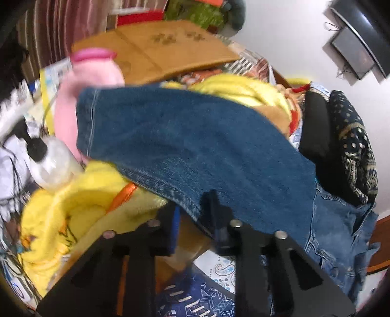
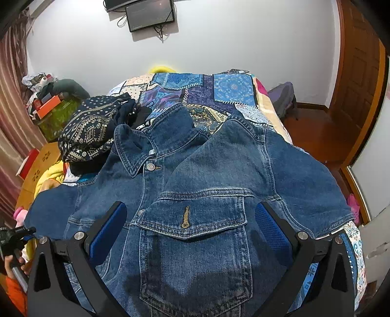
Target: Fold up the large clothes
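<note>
no readable text, labels, brand names or numbers on anything in either view

One denim jacket (image 2: 195,185) lies on one bed (image 2: 231,90), with one chest pocket (image 2: 195,246) and one metal button (image 2: 150,166) in view. One dark patterned cloth (image 2: 90,129) is beside it. There are two tools: the right tool (image 2: 190,234) and the left tool (image 1: 195,219). One clear bottle (image 1: 52,163), one pink toy (image 1: 90,73), one screen (image 2: 150,13).
</note>
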A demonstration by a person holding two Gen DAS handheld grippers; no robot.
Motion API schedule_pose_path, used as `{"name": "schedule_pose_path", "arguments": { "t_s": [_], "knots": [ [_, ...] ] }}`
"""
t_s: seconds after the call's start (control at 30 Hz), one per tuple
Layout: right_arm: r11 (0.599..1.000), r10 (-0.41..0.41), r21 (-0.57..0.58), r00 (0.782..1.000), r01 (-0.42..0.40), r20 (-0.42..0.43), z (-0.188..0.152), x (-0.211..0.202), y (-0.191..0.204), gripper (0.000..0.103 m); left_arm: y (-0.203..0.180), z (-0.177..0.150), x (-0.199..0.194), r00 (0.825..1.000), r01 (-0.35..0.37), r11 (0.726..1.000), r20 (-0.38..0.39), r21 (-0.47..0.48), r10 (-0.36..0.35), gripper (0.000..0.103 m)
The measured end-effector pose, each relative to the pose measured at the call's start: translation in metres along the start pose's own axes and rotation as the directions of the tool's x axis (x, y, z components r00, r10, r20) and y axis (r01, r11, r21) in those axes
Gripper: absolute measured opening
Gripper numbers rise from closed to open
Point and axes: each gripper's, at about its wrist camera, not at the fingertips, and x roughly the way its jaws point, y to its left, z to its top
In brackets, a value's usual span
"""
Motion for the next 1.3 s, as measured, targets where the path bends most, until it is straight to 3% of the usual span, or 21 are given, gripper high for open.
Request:
{"name": "schedule_pose_path", "arguments": {
  "t_s": [0.13, 0.23, 0.4, 0.57, 0.7, 0.8, 1.0, 1.1, 1.2, 1.3],
  "knots": [
    [1.0, 0.003, 0.004, 1.0, -0.003, 0.012, 0.001, -0.006, 0.002, 0.103, -0.026, -0.001, -0.033, 0.992, -0.026, 0.994, 0.126, 0.107, 0.013, 0.011],
    [1.0, 0.011, -0.004, 1.0, -0.011, 0.018, 0.001, -0.011, 0.005, 0.103, -0.044, 0.004, -0.05, 0.986, -0.011, 0.989, 0.168, 0.15, -0.015, 0.01],
    [1.0, 0.012, -0.027, 0.999, -0.011, 0.031, -0.001, -0.016, 0.01, 0.103, -0.084, 0.007, -0.082, 0.967, 0.088, 0.972, 0.216, 0.217, -0.135, 0.008],
    [0.999, 0.023, -0.046, 0.999, -0.021, 0.031, -0.003, -0.019, 0.014, 0.103, -0.143, -0.008, -0.112, 0.934, 0.194, 0.913, 0.217, 0.358, -0.284, 0.005],
    [0.997, 0.018, -0.076, 0.999, -0.015, 0.042, -0.008, -0.022, 0.02, 0.103, -0.192, -0.029, -0.115, 0.92, 0.259, 0.85, 0.149, 0.458, -0.361, 0.005],
    [0.996, 0.023, -0.09, 0.999, -0.018, 0.047, -0.009, -0.024, 0.022, 0.103, -0.228, -0.057, -0.108, 0.917, 0.317, 0.782, 0.038, 0.536, -0.397, 0.005],
    [0.994, 0.072, -0.087, 0.995, -0.067, 0.064, -0.012, -0.031, 0.026, 0.103, -0.277, -0.12, -0.078, 0.908, 0.406, 0.657, -0.202, 0.636, -0.366, 0.005],
    [0.993, 0.074, -0.094, 0.995, -0.067, 0.071, -0.014, -0.033, 0.028, 0.103, -0.291, -0.151, -0.067, 0.909, 0.415, 0.6, -0.273, 0.684, -0.316, 0.005],
    [0.993, 0.073, -0.094, 0.995, -0.066, 0.072, -0.016, -0.033, 0.027, 0.103, -0.293, -0.179, -0.059, 0.894, 0.448, 0.57, -0.354, 0.689, -0.274, 0.005],
    [0.994, 0.074, -0.089, 0.994, -0.067, 0.074, -0.018, -0.035, 0.026, 0.103, -0.291, -0.191, -0.053, 0.894, 0.445, 0.567, -0.379, 0.693, -0.238, 0.006]
  ]
}}
